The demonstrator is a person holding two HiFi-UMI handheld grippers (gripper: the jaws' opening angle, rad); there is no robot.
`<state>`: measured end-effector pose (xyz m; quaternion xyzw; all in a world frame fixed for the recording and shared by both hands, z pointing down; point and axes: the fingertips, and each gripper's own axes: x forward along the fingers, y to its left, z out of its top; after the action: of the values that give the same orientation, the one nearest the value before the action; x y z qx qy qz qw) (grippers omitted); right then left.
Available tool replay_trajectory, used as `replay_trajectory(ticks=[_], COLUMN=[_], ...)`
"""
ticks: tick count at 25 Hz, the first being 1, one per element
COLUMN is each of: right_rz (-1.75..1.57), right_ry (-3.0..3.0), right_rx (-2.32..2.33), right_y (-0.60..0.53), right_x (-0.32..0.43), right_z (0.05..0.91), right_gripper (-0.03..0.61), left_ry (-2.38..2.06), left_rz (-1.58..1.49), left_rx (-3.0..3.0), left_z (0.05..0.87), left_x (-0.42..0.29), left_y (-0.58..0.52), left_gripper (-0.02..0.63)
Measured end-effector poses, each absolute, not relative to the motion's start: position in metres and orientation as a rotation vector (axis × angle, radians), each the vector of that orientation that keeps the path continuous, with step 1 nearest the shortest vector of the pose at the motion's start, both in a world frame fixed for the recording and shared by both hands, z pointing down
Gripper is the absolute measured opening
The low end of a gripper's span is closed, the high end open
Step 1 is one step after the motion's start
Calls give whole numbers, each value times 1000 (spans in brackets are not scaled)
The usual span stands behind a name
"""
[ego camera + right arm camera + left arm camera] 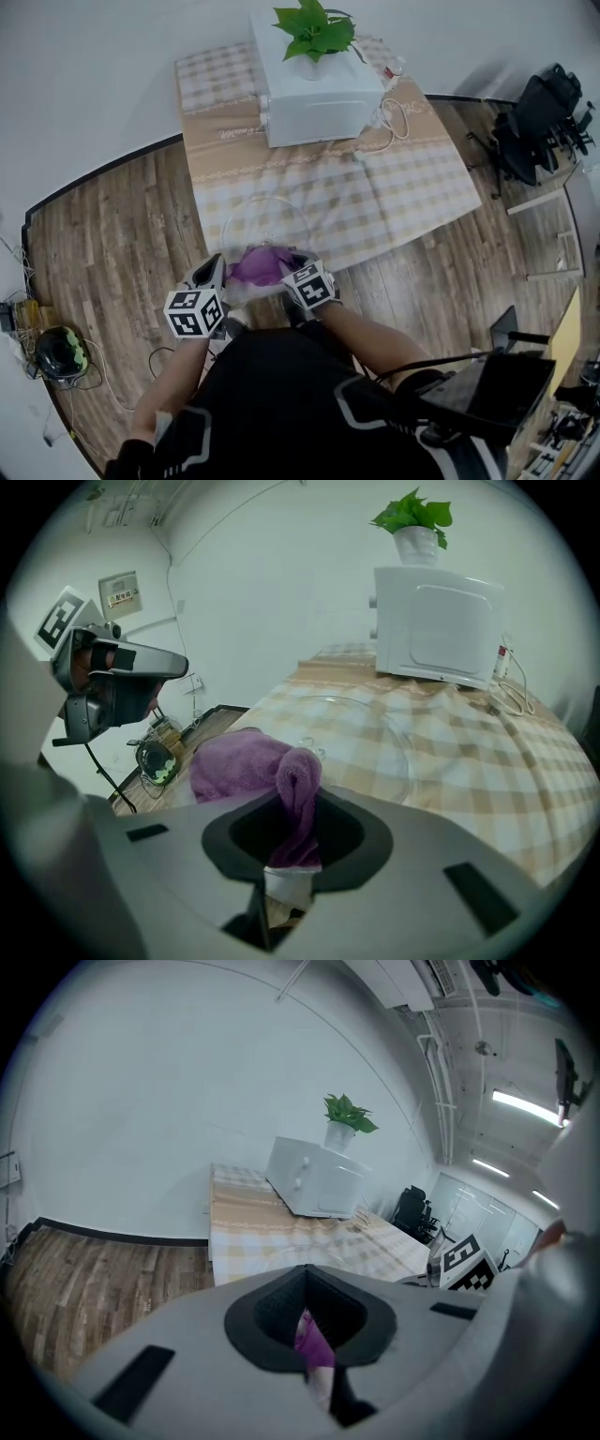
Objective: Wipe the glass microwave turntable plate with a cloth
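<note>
Wood-plank floor, pale wall, and a table (pixel 412 202) under a checked tablecloth.

Head view: the glass plate (pixel 267 217) lies flat on the table, close to the near edge. White microwave (pixel 314 89) well beyond the plate, with a potted plant (pixel 314 28) on top. Purple cloth (pixel 258 265) bunched at the plate's near rim. Left gripper (pixel 216 272) just left of that rim and right gripper (pixel 296 262) just right of it, both with their tips at the cloth.

Left gripper view: jaws drawn together on a thin sliver of purple (a slight hold, by the look of it). The plate is hard to make out here.

Right gripper view: jaws pinched on a thick rolled fold of the cloth, and the rest is heaped on the plate's near-left rim. Most of the glass beyond the heap is bare. It looks as if wiping has hardly begun.

Risks, as judged:
- Neither gripper is steadying the plate. A firm stroke could slide it on the tablecloth, and a pull toward the person could take it over the table edge.
- The left gripper's thin pinch may slip free if the two pull apart.
- The bunched cloth may drag the glass rather than wipe it.
</note>
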<state>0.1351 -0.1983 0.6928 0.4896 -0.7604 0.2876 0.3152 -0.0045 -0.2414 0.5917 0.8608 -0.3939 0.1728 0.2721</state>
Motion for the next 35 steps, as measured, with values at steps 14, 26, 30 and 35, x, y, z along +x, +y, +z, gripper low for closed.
replay_trajectory(ticks=[14, 26, 30, 35], right_rz=[746, 787, 808, 829], right_ry=[-1935, -1815, -1756, -1780], right_rx=[1374, 1517, 1588, 1709], right_y=[-196, -182, -177, -180], right_x=[184, 231, 247, 245], right_z=[693, 690, 686, 659], right_gripper=[77, 77, 77, 77], left_ry=[-973, -934, -932, -937], left_rz=[497, 482, 474, 442], left_rx=[2370, 2390, 2398, 2407], left_z=[591, 590, 587, 583], left_x=[21, 23, 16, 1], left_y=[-234, -228, -226, -229], left_gripper=[3, 3, 2, 2])
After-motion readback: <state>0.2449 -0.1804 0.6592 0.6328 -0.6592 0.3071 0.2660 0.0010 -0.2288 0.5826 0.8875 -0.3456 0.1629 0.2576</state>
